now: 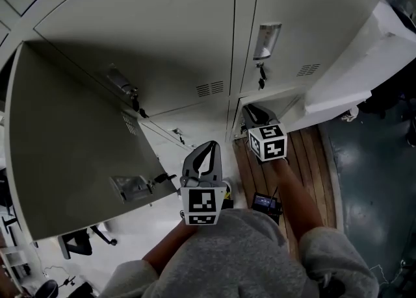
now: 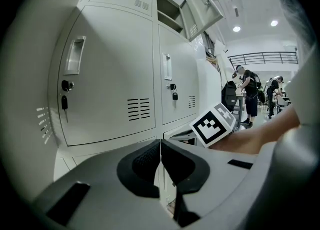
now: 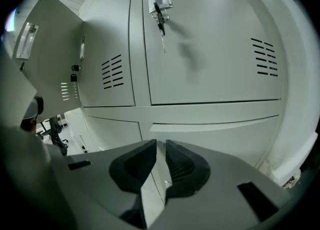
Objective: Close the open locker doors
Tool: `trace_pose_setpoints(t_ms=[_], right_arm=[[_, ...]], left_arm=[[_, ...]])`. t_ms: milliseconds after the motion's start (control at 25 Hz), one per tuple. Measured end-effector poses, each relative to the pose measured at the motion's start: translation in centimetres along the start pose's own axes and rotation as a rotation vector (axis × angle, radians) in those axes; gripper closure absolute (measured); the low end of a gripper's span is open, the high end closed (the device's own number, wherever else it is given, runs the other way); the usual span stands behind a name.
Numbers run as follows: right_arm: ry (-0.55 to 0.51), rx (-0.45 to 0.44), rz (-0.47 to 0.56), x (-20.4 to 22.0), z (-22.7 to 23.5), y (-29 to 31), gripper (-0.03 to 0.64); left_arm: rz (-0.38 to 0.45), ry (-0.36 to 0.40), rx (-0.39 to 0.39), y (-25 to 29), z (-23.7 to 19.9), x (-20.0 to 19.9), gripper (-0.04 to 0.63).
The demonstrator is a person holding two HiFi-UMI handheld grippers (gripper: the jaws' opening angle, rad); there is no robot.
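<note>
A bank of grey lockers fills every view. One large door (image 1: pixel 71 141) swings wide open at the left; it also shows as the door (image 3: pixel 50 48) at the left of the right gripper view. A low door (image 1: pixel 276 103) stands slightly ajar, its top edge (image 3: pixel 215 126) out from the frame. My right gripper (image 1: pixel 255 113) (image 3: pixel 161 146) points at that low door, jaws a narrow slit apart with nothing between them. My left gripper (image 1: pixel 209 146) (image 2: pixel 160 144) hangs lower and to the left, shut and empty. High up, another door (image 2: pixel 202 8) hangs open.
Keys hang in the locks (image 1: pixel 261 73) of the closed doors. A pale panel (image 1: pixel 364 56) juts out at the right. A wooden floor strip (image 1: pixel 309 160) runs along the lockers, with a small screen device (image 1: pixel 266 203) on it. An office chair (image 1: pixel 81 241) stands lower left. People (image 2: pixel 248 93) stand far off.
</note>
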State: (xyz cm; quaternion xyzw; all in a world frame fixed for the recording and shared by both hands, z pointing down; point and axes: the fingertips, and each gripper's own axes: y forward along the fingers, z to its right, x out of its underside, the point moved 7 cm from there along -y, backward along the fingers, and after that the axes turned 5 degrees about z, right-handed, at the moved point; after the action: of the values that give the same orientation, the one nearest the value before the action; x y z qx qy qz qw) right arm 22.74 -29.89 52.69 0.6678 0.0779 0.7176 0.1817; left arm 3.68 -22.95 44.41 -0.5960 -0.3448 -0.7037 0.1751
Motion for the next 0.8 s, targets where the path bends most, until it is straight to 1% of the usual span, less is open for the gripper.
trace_pose_setpoints(t_ms=[280,800], right_arm=[[-0.009,0.023,0.012,-0.5,0.4,1.3,0.557],[-0.019,0.049,0.006,-0.7,0.6,1.8,0.580]], left_arm=[[-0.003,-0.004,0.004,0.2,-0.3,0.3,0.582],[0.028,-0.016,0.021,-0.5,-0.2,0.0,0.581]])
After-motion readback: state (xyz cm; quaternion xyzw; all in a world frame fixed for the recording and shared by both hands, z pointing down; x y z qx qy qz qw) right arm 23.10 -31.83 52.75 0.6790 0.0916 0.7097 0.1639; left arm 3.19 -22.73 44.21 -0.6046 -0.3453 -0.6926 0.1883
